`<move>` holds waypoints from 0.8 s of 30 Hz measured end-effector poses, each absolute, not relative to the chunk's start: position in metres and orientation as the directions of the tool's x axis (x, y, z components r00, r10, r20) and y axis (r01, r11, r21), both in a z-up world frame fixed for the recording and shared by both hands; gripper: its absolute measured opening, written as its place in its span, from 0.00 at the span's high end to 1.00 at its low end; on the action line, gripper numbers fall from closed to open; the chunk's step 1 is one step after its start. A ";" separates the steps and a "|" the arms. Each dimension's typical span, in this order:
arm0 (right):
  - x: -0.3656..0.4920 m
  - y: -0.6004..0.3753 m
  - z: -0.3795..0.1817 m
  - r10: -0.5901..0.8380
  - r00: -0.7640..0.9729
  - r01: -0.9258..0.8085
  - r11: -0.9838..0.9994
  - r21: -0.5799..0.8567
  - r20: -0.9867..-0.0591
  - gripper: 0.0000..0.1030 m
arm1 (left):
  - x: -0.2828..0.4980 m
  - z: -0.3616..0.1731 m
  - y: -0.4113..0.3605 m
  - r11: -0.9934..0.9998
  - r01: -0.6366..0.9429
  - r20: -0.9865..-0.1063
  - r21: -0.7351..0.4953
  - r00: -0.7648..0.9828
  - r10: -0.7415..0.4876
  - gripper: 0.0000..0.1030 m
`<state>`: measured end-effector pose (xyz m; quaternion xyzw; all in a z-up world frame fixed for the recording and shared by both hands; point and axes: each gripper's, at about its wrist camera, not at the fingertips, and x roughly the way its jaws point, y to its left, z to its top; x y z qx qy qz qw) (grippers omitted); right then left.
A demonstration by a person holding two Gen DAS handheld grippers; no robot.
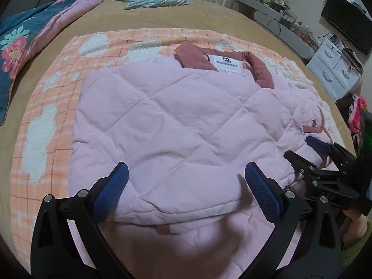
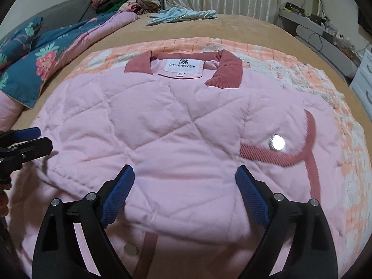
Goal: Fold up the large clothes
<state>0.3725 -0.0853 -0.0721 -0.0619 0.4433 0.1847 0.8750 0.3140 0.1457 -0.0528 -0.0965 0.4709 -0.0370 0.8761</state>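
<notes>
Jacket [image 2: 176, 121] flat on the checked blanket [image 1: 46, 121] mid-frame, sides folded in, left tongs [image 1: 186, 186] and right tongs [image 2: 184, 190] spread wide and empty above its lower edge; next, probably: pinch hem, fold toward collar [image 2: 229, 69].

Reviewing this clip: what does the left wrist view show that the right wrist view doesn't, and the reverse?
Only the left wrist view shows the black wall screen and the bright pink item beside the bed.

Only the right wrist view shows the grey pillow and the dusty-rose corduroy trim loop.

Both show the pale pink quilted jacket, its white neck label, the peach checked blanket, and both open grippers: left, right.
</notes>
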 end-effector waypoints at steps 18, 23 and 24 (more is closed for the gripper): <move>0.314 -0.114 -0.024 0.332 0.583 -0.362 0.923 0.128 -0.741 0.05 | 0.285 -0.020 0.135 0.976 -0.004 -0.785 -0.218 0.595 -0.173 0.09; 0.303 -0.120 -0.013 0.336 0.596 -0.363 0.923 0.128 -0.729 0.05 | 0.270 -0.016 0.134 0.976 -0.003 -0.782 -0.216 0.599 -0.171 0.09; 0.300 -0.122 -0.010 0.339 0.600 -0.366 0.922 0.128 -0.725 0.05 | 0.266 -0.016 0.134 0.977 -0.007 -0.783 -0.211 0.600 -0.165 0.09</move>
